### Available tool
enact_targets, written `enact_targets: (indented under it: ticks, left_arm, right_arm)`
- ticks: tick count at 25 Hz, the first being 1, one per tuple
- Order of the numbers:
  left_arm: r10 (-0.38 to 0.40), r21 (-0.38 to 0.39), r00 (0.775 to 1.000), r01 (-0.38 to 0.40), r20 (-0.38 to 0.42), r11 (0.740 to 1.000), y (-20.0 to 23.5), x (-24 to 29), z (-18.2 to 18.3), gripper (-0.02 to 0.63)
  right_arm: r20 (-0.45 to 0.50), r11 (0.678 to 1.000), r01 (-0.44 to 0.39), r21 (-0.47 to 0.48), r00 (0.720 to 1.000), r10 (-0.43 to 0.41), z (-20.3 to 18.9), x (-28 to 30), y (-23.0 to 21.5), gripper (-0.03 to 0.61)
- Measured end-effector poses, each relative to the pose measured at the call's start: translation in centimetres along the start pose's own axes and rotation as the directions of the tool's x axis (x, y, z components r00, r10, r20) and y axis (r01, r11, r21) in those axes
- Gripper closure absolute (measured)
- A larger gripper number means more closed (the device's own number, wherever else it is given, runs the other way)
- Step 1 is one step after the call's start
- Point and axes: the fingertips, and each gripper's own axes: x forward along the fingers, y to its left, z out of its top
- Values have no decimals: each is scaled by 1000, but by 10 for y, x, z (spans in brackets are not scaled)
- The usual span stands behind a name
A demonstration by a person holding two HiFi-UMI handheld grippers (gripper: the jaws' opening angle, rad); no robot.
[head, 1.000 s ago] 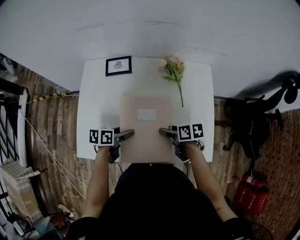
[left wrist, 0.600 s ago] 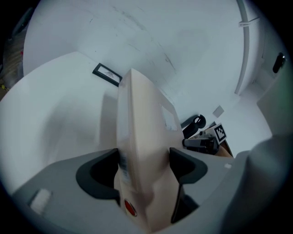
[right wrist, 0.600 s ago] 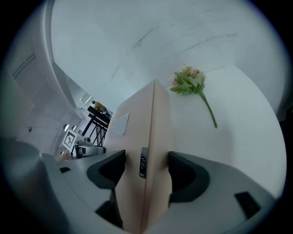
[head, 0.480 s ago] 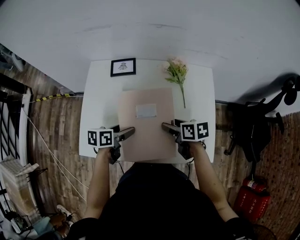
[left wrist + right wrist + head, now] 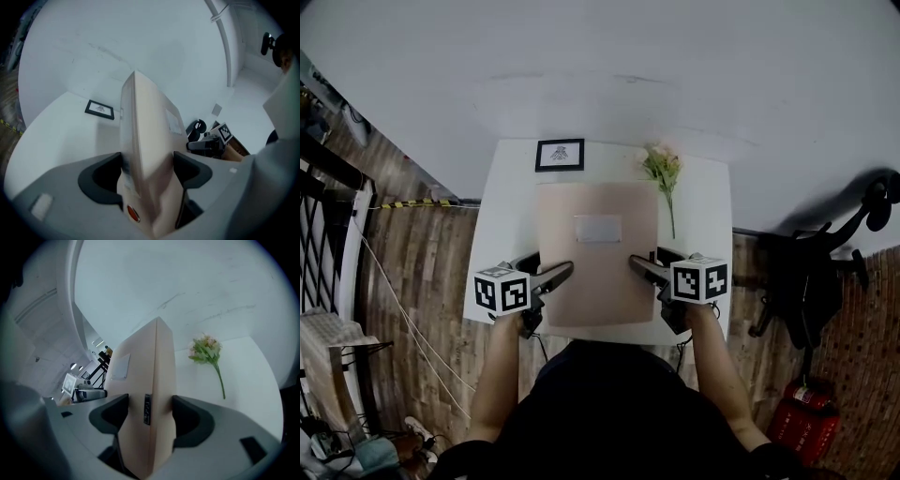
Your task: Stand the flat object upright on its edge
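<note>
Since left hand-held gripper (image 5: 567, 270) and right hand-held gripper (image 5: 634, 263) clamped the flat box (image 5: 597, 202), I'd have tipped it evenly toward the picture frame (image 5: 560, 155).

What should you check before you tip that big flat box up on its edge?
1. Left gripper shut on the flat beige cardboard box: ok.
2. Right gripper shut on its opposite side: ok.
3. Box standing on its edge: not ok, its broad face looks upward.
4. Pink flower with green stem apart from the box: ok.
5. Small black-framed picture apart from the box: ok.
6. Box's far edge touching the white table: cannot tell.
</note>
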Motion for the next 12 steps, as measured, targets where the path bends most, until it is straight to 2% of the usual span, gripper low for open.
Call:
enact_targets:
  ticks: [12]
  left_arm:
    - [20,157,981,-51,190,986,-20,-30,38,255]
  right_arm:
    - [100,987,-5,-163,995,21,38,-17,29,279]
